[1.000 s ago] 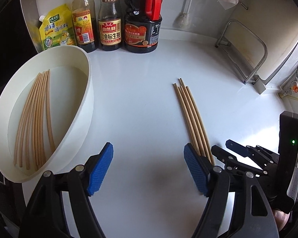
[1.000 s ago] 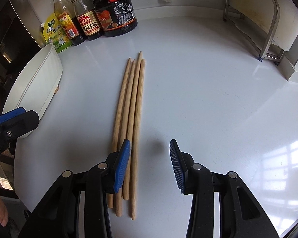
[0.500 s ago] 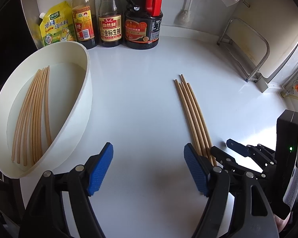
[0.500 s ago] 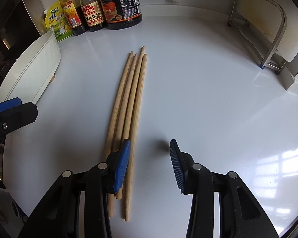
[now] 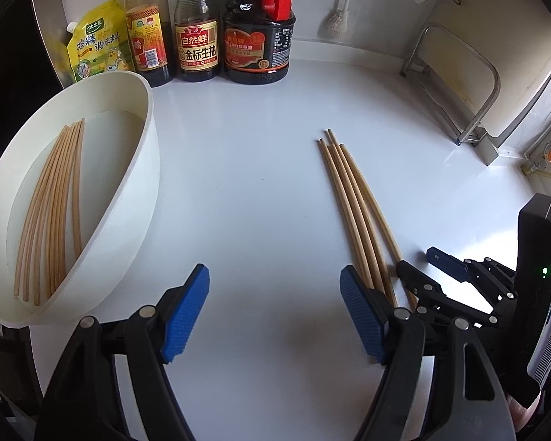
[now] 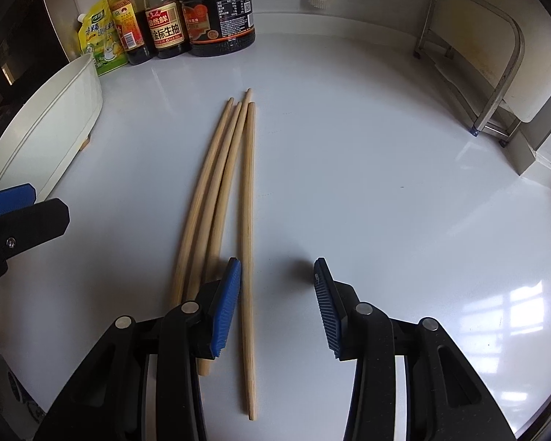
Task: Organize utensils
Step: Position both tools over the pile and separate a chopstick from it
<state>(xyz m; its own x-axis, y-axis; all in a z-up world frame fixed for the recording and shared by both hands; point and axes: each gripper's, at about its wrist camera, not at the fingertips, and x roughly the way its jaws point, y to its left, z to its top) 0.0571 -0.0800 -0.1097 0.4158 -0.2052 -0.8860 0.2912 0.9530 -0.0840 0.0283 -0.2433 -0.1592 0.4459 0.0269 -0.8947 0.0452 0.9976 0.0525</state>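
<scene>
A glossy white countertop [image 6: 367, 183] is taking up most of both views, with a white oval plastic basin [image 5: 128, 198] sitting at its left edge. A bundle of pale wooden chopsticks [image 5: 51, 202] is lying lengthwise inside that basin. Four loose wooden chopsticks [image 6: 220, 183] are lying on the bare counter well apart from the basin, three bunched together and one splayed slightly to the right. The left gripper [image 5: 275, 316] is hovering with its blue-padded jaws standing wide and nothing between them. The right gripper [image 6: 277, 305] is hovering over the near ends of the loose chopsticks, jaws partly open; the splayed chopstick is lying between its pads, though the pads are not pressing on it
</scene>
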